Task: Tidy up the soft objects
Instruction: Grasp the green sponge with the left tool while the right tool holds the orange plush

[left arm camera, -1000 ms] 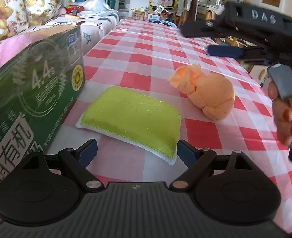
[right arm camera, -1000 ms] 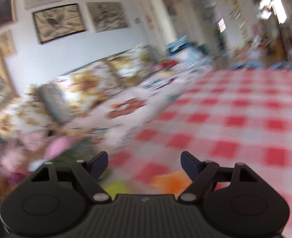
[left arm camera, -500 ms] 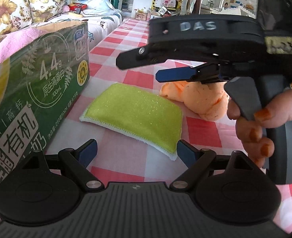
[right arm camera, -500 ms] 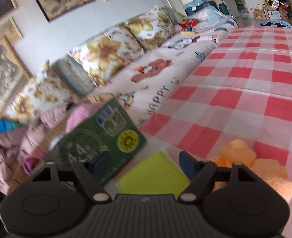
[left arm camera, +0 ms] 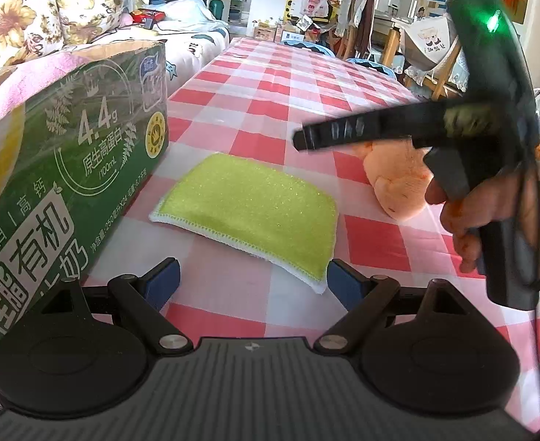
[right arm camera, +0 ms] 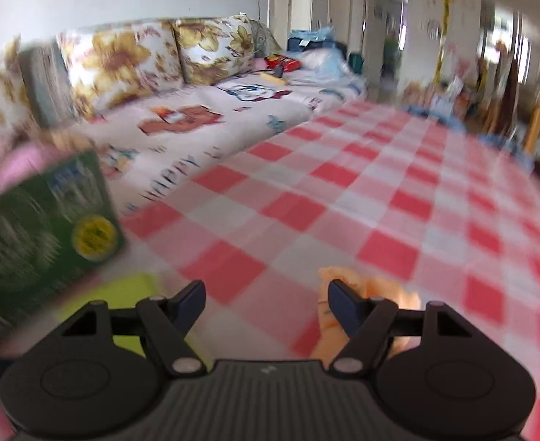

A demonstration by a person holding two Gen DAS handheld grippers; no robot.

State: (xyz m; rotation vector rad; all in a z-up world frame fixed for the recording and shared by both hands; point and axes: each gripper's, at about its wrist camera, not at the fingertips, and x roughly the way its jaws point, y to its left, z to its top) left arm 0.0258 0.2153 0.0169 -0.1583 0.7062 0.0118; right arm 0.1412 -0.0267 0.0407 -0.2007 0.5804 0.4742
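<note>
Fingers [right arm camera: 193, 299] closing, orange plush [right arm camera: 398, 294] beside

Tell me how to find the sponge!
Look at the red checked table. Next to the green box lies a flat yellow-green sponge with a white edge. The orange plush beside it is lumpy; the sponge is flat and square.
</note>
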